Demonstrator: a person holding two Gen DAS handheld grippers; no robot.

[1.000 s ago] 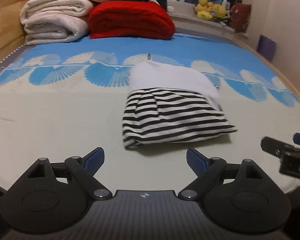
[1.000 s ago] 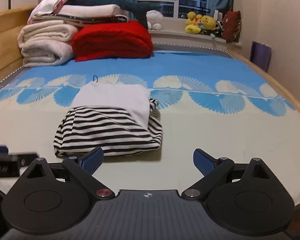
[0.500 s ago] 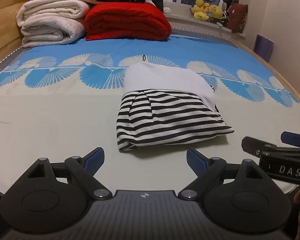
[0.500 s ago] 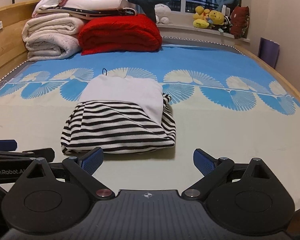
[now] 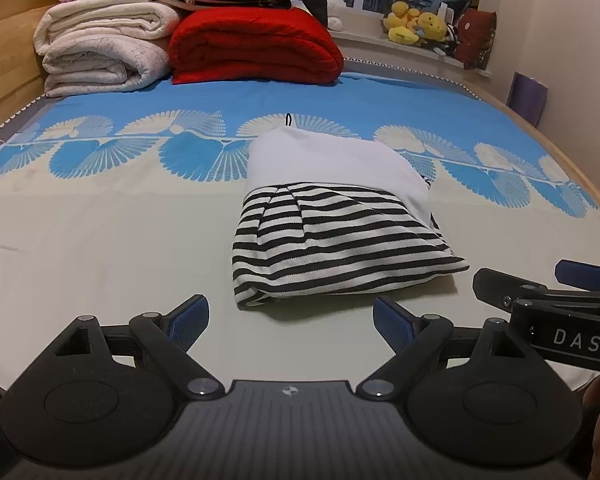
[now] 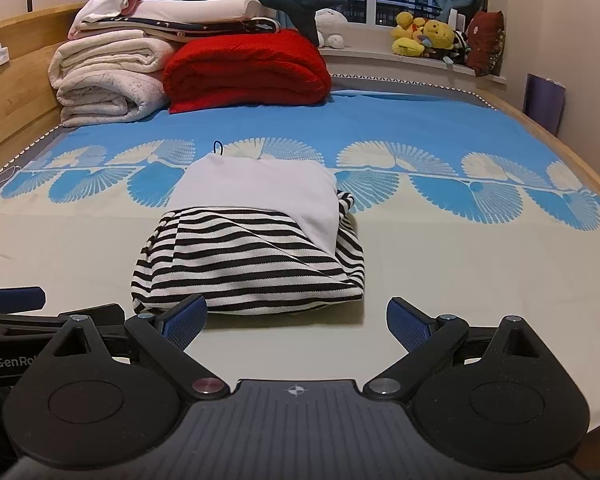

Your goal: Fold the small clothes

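Note:
A folded garment (image 5: 336, 220), white at the far half and black-and-white striped at the near half, lies flat on the bed; it also shows in the right wrist view (image 6: 256, 240). A small black loop sticks out at its far edge. My left gripper (image 5: 290, 318) is open and empty, just in front of the garment's near edge. My right gripper (image 6: 296, 322) is open and empty, also just short of the near edge, with its left finger (image 6: 184, 320) close to the striped hem. Each gripper shows at the side of the other's view.
The bed sheet (image 5: 100, 240) is beige near me and blue with fan patterns farther off. Folded white blankets (image 5: 100, 56) and a red blanket (image 5: 252, 52) are stacked at the far end. Plush toys (image 6: 432, 38) sit on the windowsill. Wooden bed frame (image 6: 16, 92) runs along the left.
Both grippers have drawn back and risen a little from the folded garment, staying open. The garment has not moved.

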